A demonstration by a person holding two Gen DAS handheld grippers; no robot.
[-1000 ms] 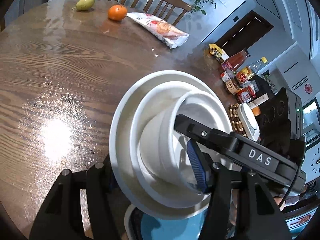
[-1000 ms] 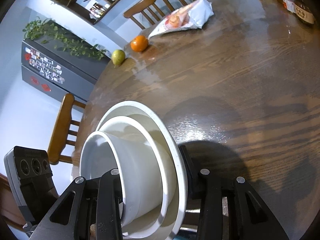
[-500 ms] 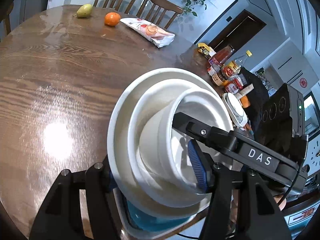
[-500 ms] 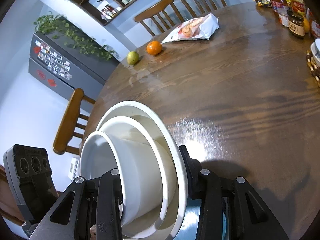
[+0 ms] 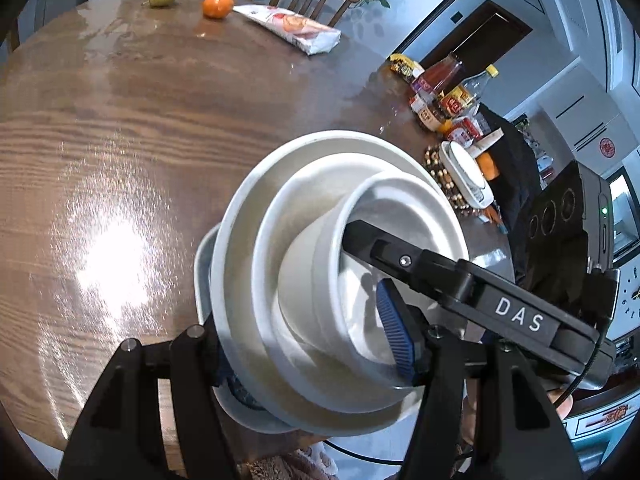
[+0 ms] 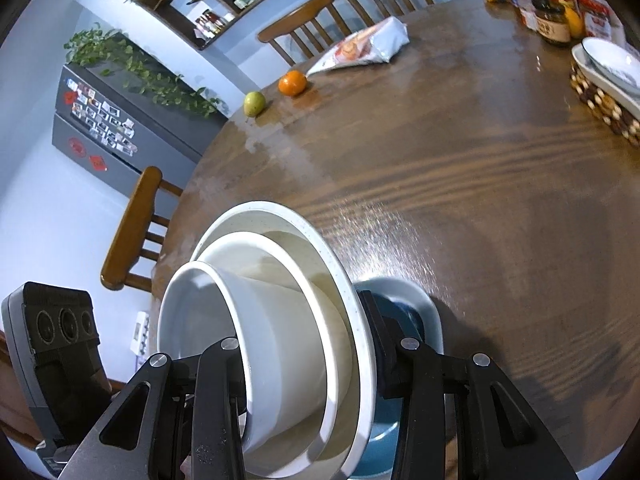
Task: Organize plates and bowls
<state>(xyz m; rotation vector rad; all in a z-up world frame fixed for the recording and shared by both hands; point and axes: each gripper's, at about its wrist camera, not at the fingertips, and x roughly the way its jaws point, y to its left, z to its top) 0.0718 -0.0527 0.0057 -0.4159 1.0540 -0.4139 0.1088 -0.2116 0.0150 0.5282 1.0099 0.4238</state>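
Item: white stack (image 5: 320, 264) — plate with two bowls nested, tilted, gripped on opposite rims. Left gripper (image 5: 308, 344) clamps the near-left rim; right gripper (image 6: 304, 352) narrow, clamped on the rim. Blue dish (image 6: 416, 304) lies directly beneath, at the table (image 6: 460, 180) near edge — stack goes straight down.

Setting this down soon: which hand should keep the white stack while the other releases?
Right, probably. The right gripper's jaws pinch the nested white bowls and plate at the rim, above the blue dish. The left gripper spans them, but its inner pad's contact is unclear.
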